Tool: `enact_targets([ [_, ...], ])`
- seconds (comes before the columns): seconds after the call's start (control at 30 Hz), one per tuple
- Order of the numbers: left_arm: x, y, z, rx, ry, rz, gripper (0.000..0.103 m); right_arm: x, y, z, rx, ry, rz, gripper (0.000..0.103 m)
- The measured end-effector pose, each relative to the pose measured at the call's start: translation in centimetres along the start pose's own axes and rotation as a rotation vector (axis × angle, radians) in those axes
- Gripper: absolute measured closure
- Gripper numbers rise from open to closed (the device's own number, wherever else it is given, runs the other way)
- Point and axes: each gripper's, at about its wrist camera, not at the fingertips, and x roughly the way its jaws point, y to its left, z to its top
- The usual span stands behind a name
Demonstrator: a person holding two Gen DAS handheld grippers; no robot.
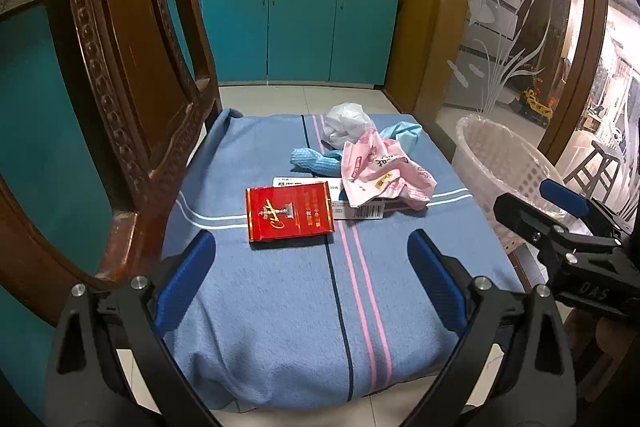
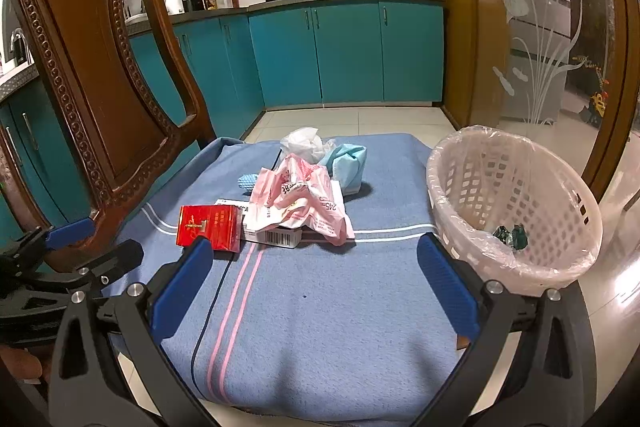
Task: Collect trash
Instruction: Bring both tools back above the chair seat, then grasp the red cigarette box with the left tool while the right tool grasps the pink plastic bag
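Trash lies on a blue cloth (image 1: 280,287) over a chair seat: a red cigarette pack (image 1: 289,213) (image 2: 211,227), a crumpled pink wrapper (image 1: 384,173) (image 2: 302,201) on a white barcoded box (image 2: 276,237), a white tissue wad (image 1: 346,123) (image 2: 302,143) and light blue wrappers (image 1: 312,161) (image 2: 348,161). My left gripper (image 1: 312,279) is open and empty, just short of the red pack. My right gripper (image 2: 314,287) is open and empty, short of the pile. It also shows in the left wrist view (image 1: 548,203).
A pale lined waste basket (image 2: 516,211) (image 1: 504,163) stands right of the seat, with a dark green scrap (image 2: 512,235) inside. The carved wooden chair back (image 2: 96,79) (image 1: 132,67) rises at the left. Teal kitchen cabinets (image 2: 344,55) stand behind, a glass door at right.
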Motion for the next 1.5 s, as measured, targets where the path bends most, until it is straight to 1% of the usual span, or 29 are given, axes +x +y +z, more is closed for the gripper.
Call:
enact_targets([
  [0.23, 0.4, 0.0, 0.0, -0.005, 0.014, -0.004, 0.007, -0.1, -0.2, 0.0, 0.005, 0.001, 0.000, 0.003],
  [0.4, 1.9, 0.3, -0.1, -0.029, 0.052, -0.019, 0.007, -0.2, -0.1, 0.1, 0.004, 0.001, 0.003, 0.003],
  [0.47, 3.2, 0.2, -0.1, -0.032, 0.078, -0.024, 0.007, -0.2, -0.1, 0.2, 0.005, 0.002, 0.003, 0.003],
  [0.57, 5.2, 0.1, 0.2, -0.026, 0.100, -0.003, 0.007, -0.1, -0.1, 0.2, 0.010, 0.006, 0.003, 0.003],
  [0.7, 8.3, 0.7, 0.5, -0.056, 0.134, 0.007, 0.007, 0.2, -0.2, 0.2, 0.022, 0.011, 0.004, 0.003],
  [0.8, 10.9, 1.4, 0.8, -0.067, 0.177, 0.015, 0.007, 0.5, -0.1, 0.2, 0.025, 0.018, 0.006, 0.003],
  [0.93, 14.0, 2.1, 1.2, -0.054, 0.218, 0.018, 0.007, 1.0, 0.0, 0.2, 0.024, 0.027, 0.001, 0.003],
  [1.0, 15.2, 2.4, 1.2, -0.051, 0.233, 0.033, 0.007, 1.3, 0.1, 0.1, 0.028, 0.030, -0.003, 0.003],
  [1.07, 16.3, 2.5, 1.1, -0.058, 0.249, 0.010, 0.007, 1.8, 0.2, 0.2, 0.030, 0.033, -0.009, 0.003],
  [1.13, 16.8, 2.3, 1.0, -0.044, 0.251, 0.001, 0.010, 2.3, 0.3, 0.4, 0.029, 0.036, -0.014, 0.003],
  [1.23, 16.0, 2.1, 1.1, -0.044, 0.237, -0.008, 0.013, 4.0, 0.6, 0.8, 0.019, 0.038, -0.029, 0.003],
  [1.3, 14.4, 2.1, 1.4, -0.046, 0.208, 0.021, 0.013, 5.6, 0.8, 1.3, 0.010, 0.041, -0.043, 0.003],
  [1.4, 10.8, 2.2, 2.2, -0.065, 0.153, 0.036, 0.013, 8.4, 0.3, 2.1, 0.003, 0.054, -0.056, 0.003],
  [1.5, 5.1, 1.8, 2.7, -0.055, 0.048, 0.032, 0.013, 11.1, -1.0, 2.8, 0.036, 0.079, -0.037, 0.003],
])
